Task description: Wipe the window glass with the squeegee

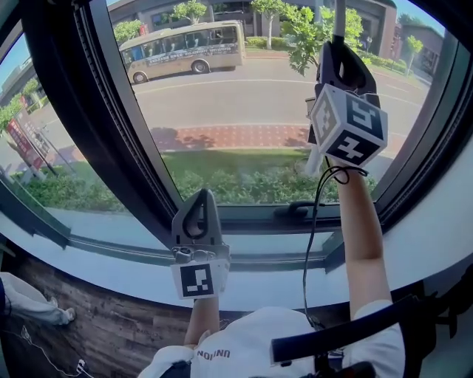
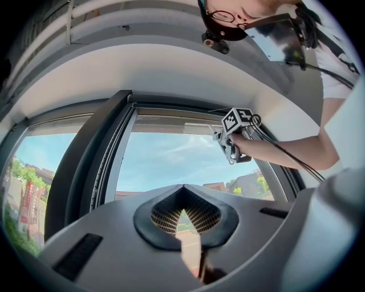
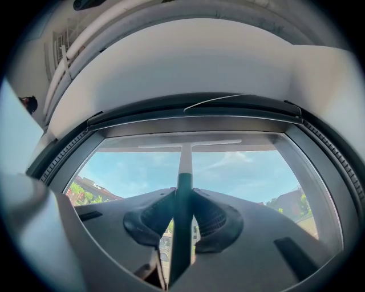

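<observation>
The squeegee has a dark green handle (image 3: 183, 197) and a pale shaft that ends in a thin blade (image 3: 191, 144), which lies level against the top of the window glass (image 3: 245, 168). My right gripper (image 3: 182, 219) is shut on that handle. In the head view it is raised high at the right (image 1: 338, 48), with the squeegee's shaft (image 1: 339, 16) running out of the top of the picture. My left gripper (image 1: 199, 196) hangs low in front of the pane's bottom edge, shut and holding nothing; its tips (image 2: 183, 188) meet.
A thick black window frame (image 1: 89, 125) slants down the left of the pane (image 1: 236, 111). A black latch handle (image 1: 295, 210) lies on the bottom rail. Below runs a white sill (image 1: 111, 273). A cable (image 1: 314, 236) hangs from the right gripper.
</observation>
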The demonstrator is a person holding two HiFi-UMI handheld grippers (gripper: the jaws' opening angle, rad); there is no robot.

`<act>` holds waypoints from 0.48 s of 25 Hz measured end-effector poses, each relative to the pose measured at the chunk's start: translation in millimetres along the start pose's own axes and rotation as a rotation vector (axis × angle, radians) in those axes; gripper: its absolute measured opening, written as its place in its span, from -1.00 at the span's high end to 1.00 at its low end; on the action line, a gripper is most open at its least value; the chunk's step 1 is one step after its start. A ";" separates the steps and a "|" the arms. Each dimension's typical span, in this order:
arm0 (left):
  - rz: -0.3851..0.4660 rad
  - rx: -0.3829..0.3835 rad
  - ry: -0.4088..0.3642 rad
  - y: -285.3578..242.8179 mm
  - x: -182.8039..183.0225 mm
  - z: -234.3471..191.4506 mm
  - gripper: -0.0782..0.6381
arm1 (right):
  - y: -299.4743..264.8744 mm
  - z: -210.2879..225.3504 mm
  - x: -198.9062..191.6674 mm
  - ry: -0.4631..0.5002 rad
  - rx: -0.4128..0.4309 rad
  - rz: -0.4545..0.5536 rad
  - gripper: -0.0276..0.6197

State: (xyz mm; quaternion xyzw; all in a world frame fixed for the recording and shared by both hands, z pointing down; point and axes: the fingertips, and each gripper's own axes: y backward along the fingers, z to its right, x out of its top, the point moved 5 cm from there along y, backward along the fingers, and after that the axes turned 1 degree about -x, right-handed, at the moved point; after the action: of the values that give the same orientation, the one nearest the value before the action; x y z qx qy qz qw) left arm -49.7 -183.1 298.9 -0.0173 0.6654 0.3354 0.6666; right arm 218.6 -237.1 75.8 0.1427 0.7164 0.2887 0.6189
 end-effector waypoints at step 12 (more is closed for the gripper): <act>-0.015 0.002 0.019 -1.4 -6.5 3.4 0.79 | 20.0 -7.2 -26.6 0.005 0.024 -0.022 0.62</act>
State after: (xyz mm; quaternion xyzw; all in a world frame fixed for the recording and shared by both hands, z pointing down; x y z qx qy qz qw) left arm -45.3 -185.4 304.6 -0.0249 0.6720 0.3297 0.6627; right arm 213.7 -237.9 109.5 0.1417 0.7228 0.2735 0.6186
